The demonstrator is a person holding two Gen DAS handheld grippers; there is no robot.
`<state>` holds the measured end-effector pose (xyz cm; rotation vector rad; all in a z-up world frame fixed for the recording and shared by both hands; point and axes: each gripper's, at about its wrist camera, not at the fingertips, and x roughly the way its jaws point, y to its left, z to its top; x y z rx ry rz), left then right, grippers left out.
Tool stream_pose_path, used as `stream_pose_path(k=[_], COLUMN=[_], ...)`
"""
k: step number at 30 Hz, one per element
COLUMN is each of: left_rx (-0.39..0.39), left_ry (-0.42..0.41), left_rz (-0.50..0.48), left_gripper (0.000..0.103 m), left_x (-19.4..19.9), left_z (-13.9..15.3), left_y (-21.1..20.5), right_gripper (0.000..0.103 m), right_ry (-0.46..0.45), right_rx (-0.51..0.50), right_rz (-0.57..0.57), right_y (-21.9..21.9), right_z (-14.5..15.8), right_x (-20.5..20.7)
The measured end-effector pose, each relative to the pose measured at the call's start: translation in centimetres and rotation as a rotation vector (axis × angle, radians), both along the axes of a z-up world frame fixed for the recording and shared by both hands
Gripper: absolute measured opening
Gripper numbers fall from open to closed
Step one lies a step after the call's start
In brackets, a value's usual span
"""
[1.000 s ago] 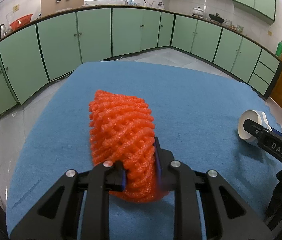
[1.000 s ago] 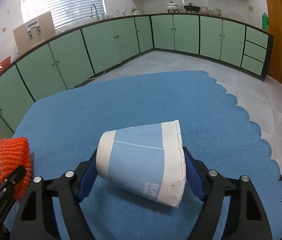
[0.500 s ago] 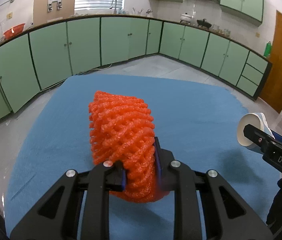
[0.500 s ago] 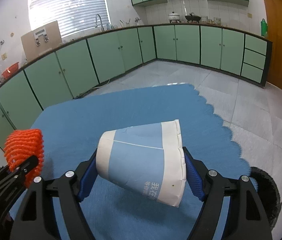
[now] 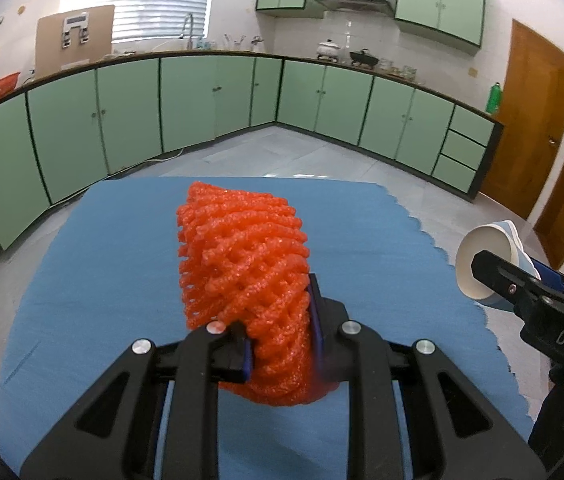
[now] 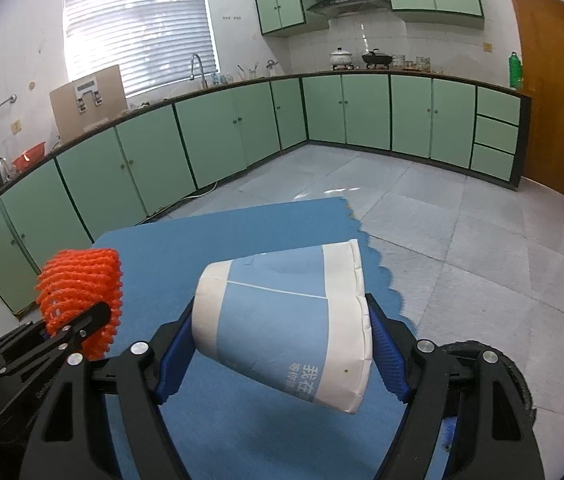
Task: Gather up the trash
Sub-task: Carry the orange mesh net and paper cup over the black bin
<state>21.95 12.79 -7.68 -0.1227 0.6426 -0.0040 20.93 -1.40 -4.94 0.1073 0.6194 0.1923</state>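
An orange foam fruit net (image 5: 243,264) is squeezed between the pads of my left gripper (image 5: 279,344), held above the blue cloth (image 5: 101,264). The net also shows at the left of the right wrist view, orange net (image 6: 79,292). My right gripper (image 6: 282,344) is shut on a blue and white paper cup (image 6: 286,324) lying sideways, its mouth to the right and dented. In the left wrist view the paper cup (image 5: 486,260) appears at the right edge, bottom towards the camera, above the cloth's scalloped edge.
The blue cloth (image 6: 217,240) covers a table whose right edge is scalloped. A dark round bin rim (image 6: 514,380) shows low at the right, beside the table on the tiled floor. Green cabinets (image 6: 241,128) line the walls, and a wooden door (image 5: 530,128) stands at the right.
Both grippers have risen and swung to the right with their loads. The table edge and the floor have come into view, and the dark bin rim has appeared at the lower right.
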Motion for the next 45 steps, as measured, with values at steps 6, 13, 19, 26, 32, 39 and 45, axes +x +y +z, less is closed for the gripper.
stream_pose_path(k=[6,13,19,26,32,39,45], left_rx=[-0.013,-0.023,-0.032,-0.041,-0.035,-0.038,-0.029], left_ry=[-0.006,-0.013,-0.010,-0.005,0.000,0.014,0.026], left_rz=[-0.048,-0.140,-0.237,-0.349,-0.435,-0.507,-0.538], left_gripper=[0.020,0.020,0.020,0.020,0.020,0.021,0.021], left_x=[-0.8,-1.7,-2.2,-2.6,-2.5,-1.5,0.1], left_z=[0.0,0.2,0.1,-1.0,-2.1,-3.6,-5.1], left_y=[-3.1,-8.1,-12.6,-18.6,-23.9,-29.4,-32.3], right_gripper=[0.076,0.076,0.076,0.076,0.076,0.076,0.076], right_ry=[-0.014,-0.031,-0.033,-0.031,-0.017,0.003,0.029], right_rx=[-0.003,0.008,0.007,-0.012,-0.027,-0.036,-0.035], right_rz=[-0.031,-0.091,-0.171,-0.254,-0.314,-0.355,-0.382], right_y=[-2.8,-7.2,-11.8,-17.0,-21.4,-25.5,-27.9], right_z=[0.8,1.4,1.2,0.3,-0.8,-2.2,-3.6], right_x=[-1.7,-3.8,-5.7,-7.5,-8.4,-8.9,-8.3])
